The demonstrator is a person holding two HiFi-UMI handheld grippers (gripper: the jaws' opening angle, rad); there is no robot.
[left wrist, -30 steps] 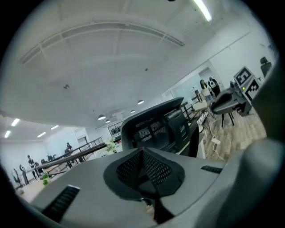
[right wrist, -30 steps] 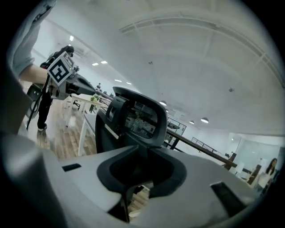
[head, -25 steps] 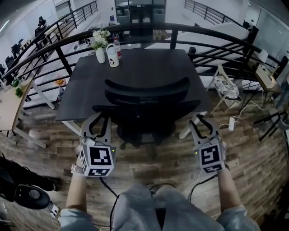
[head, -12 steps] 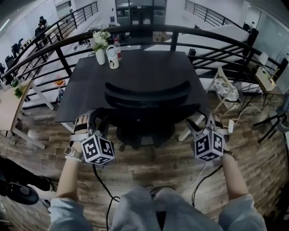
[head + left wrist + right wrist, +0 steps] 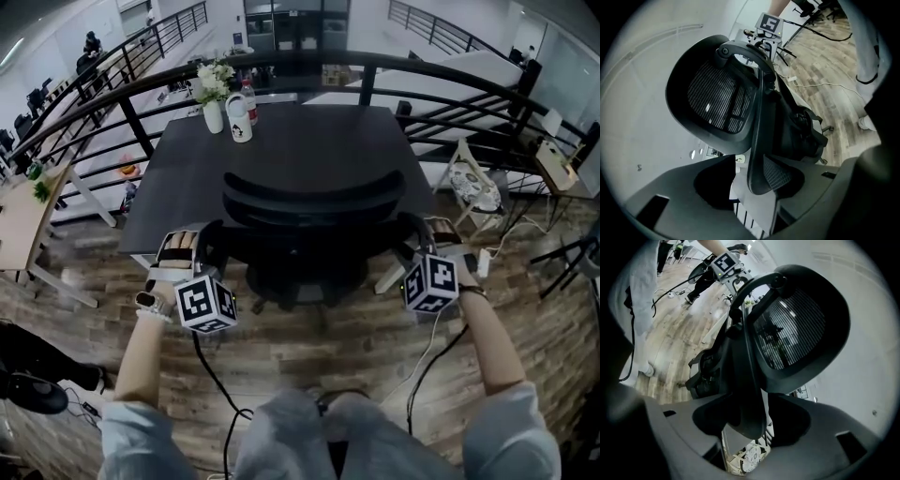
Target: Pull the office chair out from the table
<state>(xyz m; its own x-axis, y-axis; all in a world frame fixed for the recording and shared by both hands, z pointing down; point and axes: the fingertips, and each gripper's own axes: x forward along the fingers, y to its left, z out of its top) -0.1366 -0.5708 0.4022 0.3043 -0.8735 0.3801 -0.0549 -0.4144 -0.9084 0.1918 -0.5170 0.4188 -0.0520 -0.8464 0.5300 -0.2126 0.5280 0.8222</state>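
Because the head camera looks steeply down, the person's lap [image 5: 300, 436] fills the 6 o'clock edge, with wood floor [image 5: 323, 347] just beyond it. Both forearms reach forward, toward 12 o'clock. The left tool [image 5: 208, 246] is at about 10 o'clock from the lap and the right tool [image 5: 414, 232] is at about 2 o'clock. Each is turned on its side.

Between them stands the office chair [image 5: 305, 211]. Its dark curved backrest faces the person and its seat is tucked under the desk [image 5: 300, 131]. The backrest's long axis runs from 9 o'clock to 3 o'clock, and one tool meets each end of it, so neither hand is nearer than the other.

In each gripper view the backrest's side rim runs straight up between the jaws. The jaws appear clenched on that rim at their tips, though the dark rim and dark pads merge, so firm contact is a judgement.

The coming pull should run toward 6 o'clock, square to the backrest's long axis. Uneven force from the two hands would likely swivel the chair.

Farther out, at 11 o'clock on the desk, stand a vase of flowers [image 5: 213, 94] and a bottle [image 5: 242, 117]. A black railing [image 5: 281, 61] curves behind the desk.
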